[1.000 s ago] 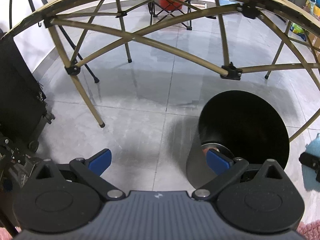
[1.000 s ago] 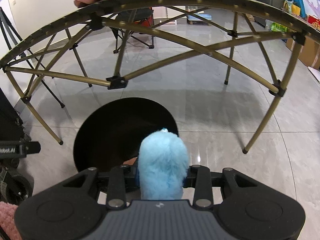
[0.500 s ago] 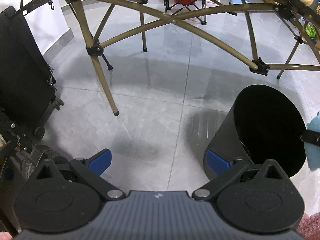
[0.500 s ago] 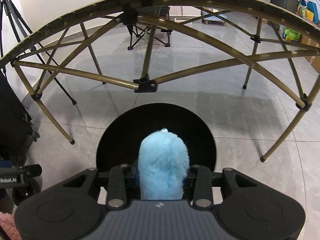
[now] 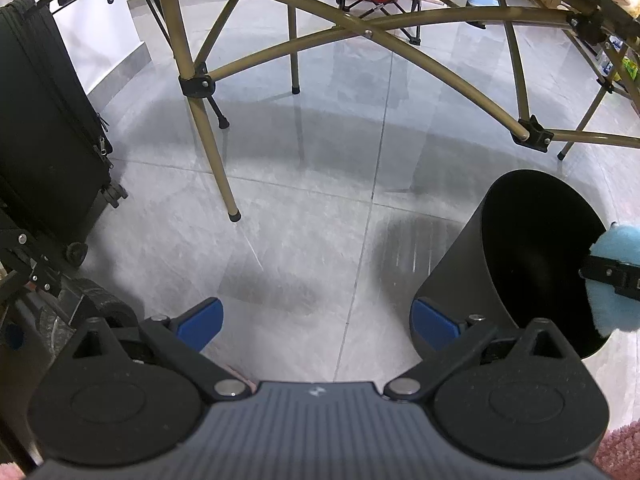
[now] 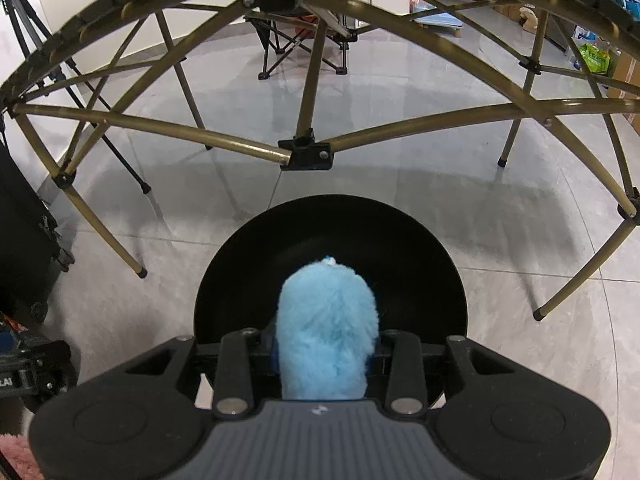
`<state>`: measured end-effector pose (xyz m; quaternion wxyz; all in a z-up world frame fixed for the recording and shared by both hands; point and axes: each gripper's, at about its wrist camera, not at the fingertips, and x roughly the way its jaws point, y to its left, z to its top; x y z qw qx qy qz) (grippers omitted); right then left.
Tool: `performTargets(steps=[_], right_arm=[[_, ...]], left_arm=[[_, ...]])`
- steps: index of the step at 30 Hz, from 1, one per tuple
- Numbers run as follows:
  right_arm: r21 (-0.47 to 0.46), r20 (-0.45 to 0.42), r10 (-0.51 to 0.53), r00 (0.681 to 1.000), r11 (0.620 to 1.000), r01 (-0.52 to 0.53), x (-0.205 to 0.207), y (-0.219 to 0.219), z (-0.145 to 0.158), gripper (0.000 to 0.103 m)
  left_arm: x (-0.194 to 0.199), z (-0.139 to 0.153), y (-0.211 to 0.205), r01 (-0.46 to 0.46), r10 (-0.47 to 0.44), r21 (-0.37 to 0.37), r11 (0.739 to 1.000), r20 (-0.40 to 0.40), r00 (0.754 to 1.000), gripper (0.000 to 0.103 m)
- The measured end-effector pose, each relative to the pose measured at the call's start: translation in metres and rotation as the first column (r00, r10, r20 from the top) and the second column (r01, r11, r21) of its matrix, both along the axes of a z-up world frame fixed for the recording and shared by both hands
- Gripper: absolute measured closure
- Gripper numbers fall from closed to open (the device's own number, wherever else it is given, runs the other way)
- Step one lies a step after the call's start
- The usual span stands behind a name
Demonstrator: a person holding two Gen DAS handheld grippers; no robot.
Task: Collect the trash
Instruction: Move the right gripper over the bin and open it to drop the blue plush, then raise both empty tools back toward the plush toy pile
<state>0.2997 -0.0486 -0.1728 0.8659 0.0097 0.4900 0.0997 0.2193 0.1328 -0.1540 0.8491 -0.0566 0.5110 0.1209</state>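
- Two grippers hang over the grey tiled floor (image 5: 320, 216).
- Left gripper (image 5: 316, 318): fingers spread wide, nothing between them, just beside the black bin (image 5: 472, 264).
- Right gripper (image 6: 326, 350): fingers clamped on a fluffy blue toy (image 6: 326, 332), held above the bin's open mouth.

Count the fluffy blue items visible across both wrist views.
1. The fluffy blue item is clamped in the right claw above the open black bin; the left wrist view shows it at the right edge. The bin's dark interior may hide more.
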Motion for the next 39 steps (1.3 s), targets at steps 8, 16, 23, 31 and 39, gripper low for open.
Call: performTargets(steps=[8, 16, 23, 31, 39], right_arm=[[-0.002, 0.001, -0.037, 0.999, 0.999, 0.037, 0.004, -0.001, -0.003, 0.01], [-0.023, 0.001, -0.039, 0.999, 0.999, 0.039, 0.004, -0.002, -0.004, 0.0], [-0.019, -0.001, -0.028, 1.0, 0.999, 0.028, 0.002, -0.003, -0.004, 0.0], [-0.013, 0.028, -0.018, 0.999, 1.0, 0.018, -0.003, -0.003, 0.002, 0.0], [0.0, 0.08, -0.019, 0.997, 1.0, 0.019, -0.006, -0.009, 0.012, 0.0]], left_arm=[[-0.002, 0.0, 0.003, 0.001, -0.001, -0.011, 1.0, -0.001, 1.0, 0.0], [-0.002, 0.0, 0.001, 0.002, -0.002, -0.009, 1.0, -0.001, 1.0, 0.0], [-0.003, 0.0, 0.0, 0.005, -0.005, -0.01, 1.0, 0.0, 1.0, 0.0], [-0.002, 0.004, -0.003, 0.007, -0.007, -0.014, 1.0, 0.009, 1.0, 0.0], [-0.001, 0.015, -0.008, 0.007, -0.006, -0.021, 1.0, 0.052, 0.999, 0.0]])
